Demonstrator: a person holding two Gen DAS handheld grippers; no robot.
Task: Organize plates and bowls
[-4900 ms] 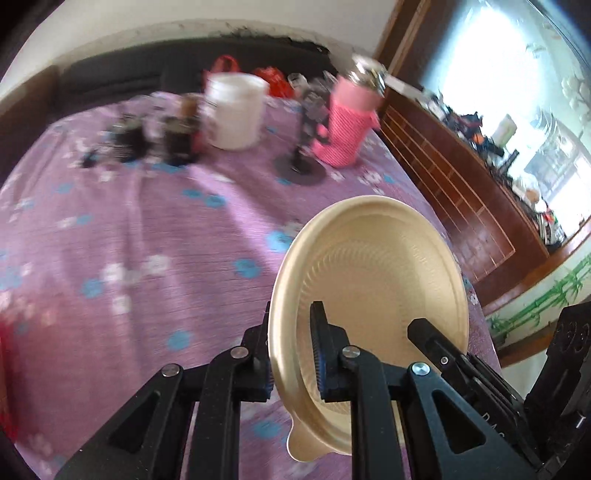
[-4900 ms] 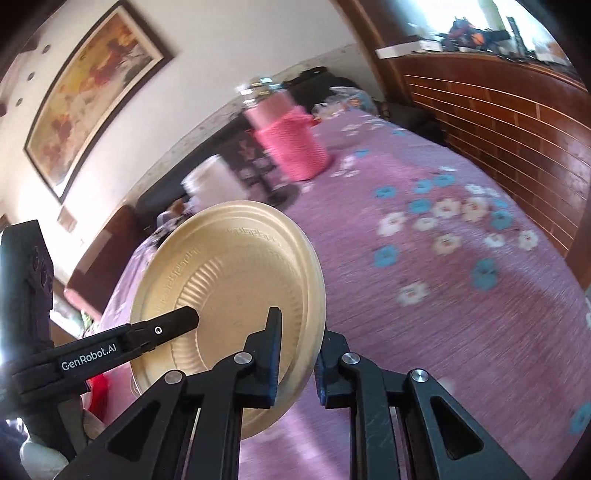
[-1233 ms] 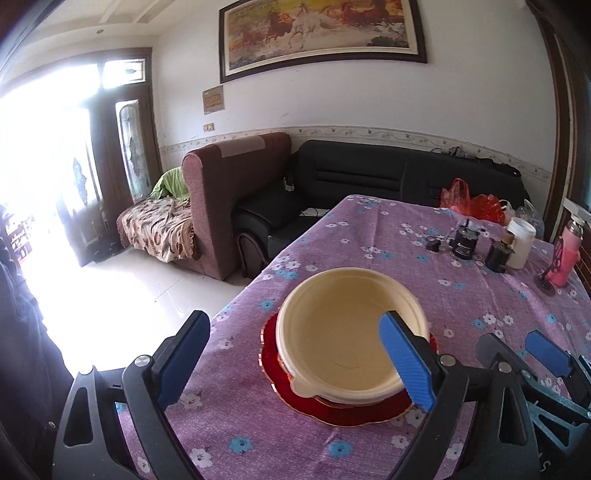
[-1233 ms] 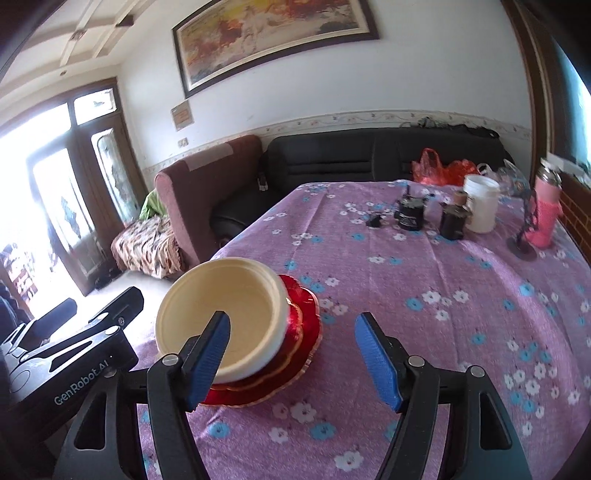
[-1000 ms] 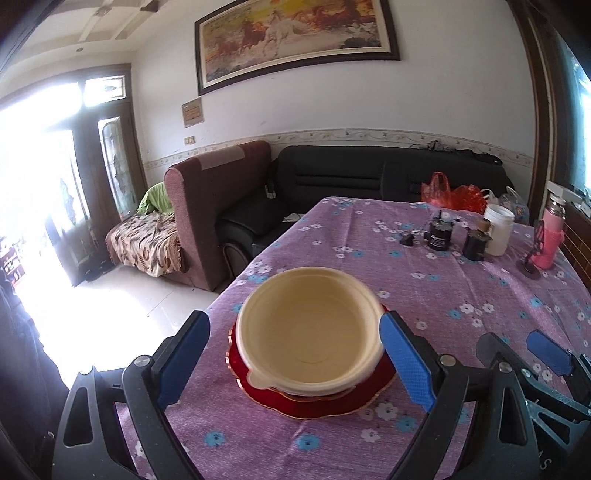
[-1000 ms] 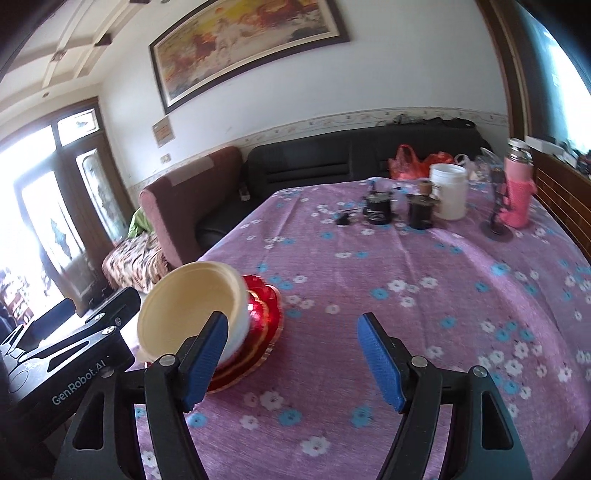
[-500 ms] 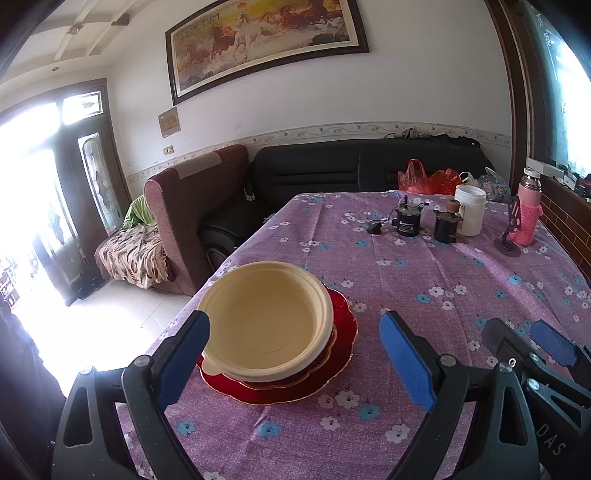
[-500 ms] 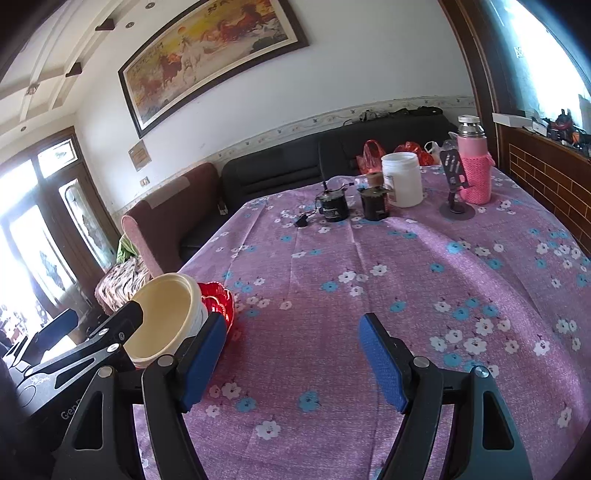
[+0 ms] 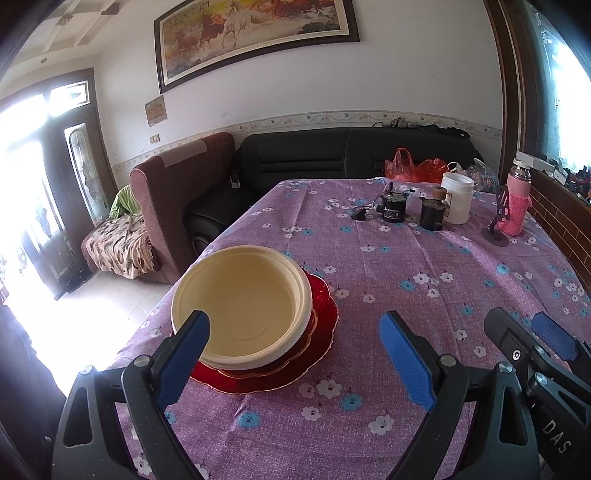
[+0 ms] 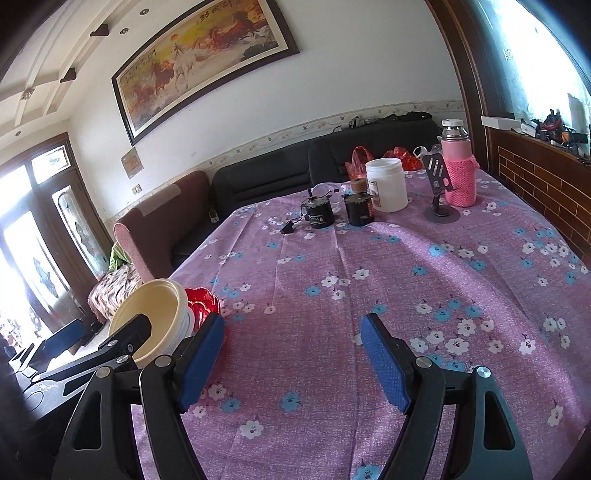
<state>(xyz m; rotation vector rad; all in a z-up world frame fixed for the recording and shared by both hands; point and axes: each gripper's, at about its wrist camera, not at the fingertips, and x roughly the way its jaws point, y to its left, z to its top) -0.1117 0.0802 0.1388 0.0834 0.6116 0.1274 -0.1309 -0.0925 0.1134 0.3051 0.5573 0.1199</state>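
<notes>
Sitting near the left edge of the purple flowered surface (image 9: 424,266), the cream bowl (image 9: 242,308) is stacked on a red plate (image 9: 317,332). Over the near edge, the left tool (image 9: 295,354) has its blue pads spread wide with nothing between them. To its right, the right tool (image 10: 293,350) is likewise parted and empty. A white jar (image 9: 457,198) and pink bottle (image 9: 515,206) stand toward the far right corner.

Horse painting (image 9: 255,35) above black sofa (image 9: 354,158), bright glass door (image 9: 29,177) at left
</notes>
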